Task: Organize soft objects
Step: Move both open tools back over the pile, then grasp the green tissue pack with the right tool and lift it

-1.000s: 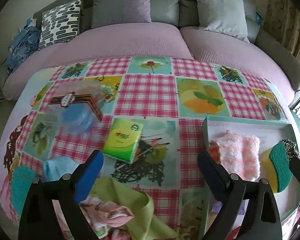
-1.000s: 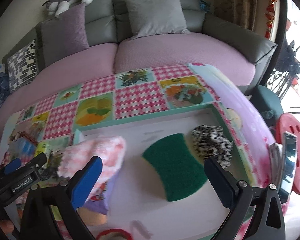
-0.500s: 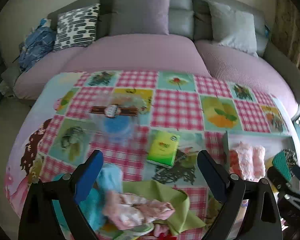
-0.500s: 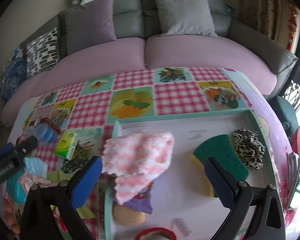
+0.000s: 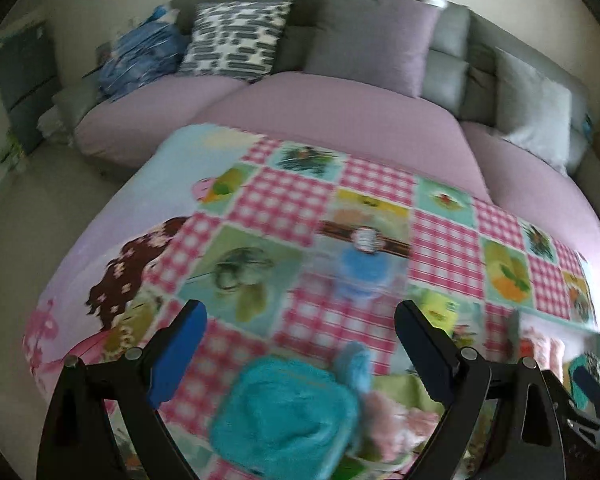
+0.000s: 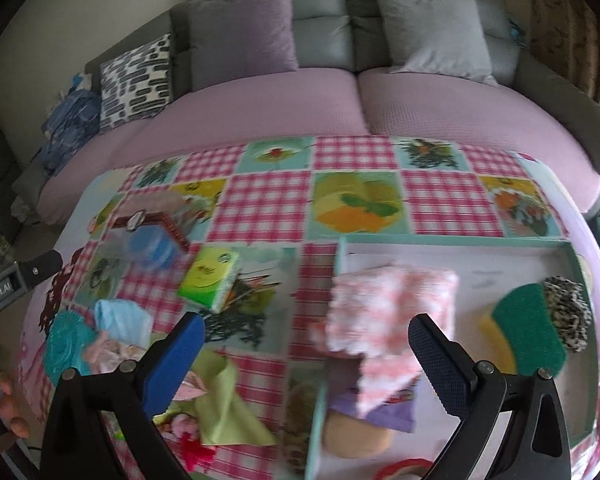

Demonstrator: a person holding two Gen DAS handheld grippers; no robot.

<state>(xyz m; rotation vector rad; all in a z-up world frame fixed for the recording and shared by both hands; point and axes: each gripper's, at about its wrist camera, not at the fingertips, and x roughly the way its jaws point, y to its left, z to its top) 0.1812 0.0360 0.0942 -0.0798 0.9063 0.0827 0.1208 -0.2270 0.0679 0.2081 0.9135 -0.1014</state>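
While our left gripper (image 5: 300,354) hangs wide, empty, above the teal plush cloth (image 5: 284,412) | right gripper (image 6: 304,364) likewise spread, empty, near the tray (image 6: 452,240) | risk: we snag neighbouring pink fabric (image 5: 392,412).

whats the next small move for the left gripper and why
Probably lower the left gripper onto the teal fluffy cloth and close. Its fingers are open and empty, the cloth lies between them, outside the tray where other soft things already sit.
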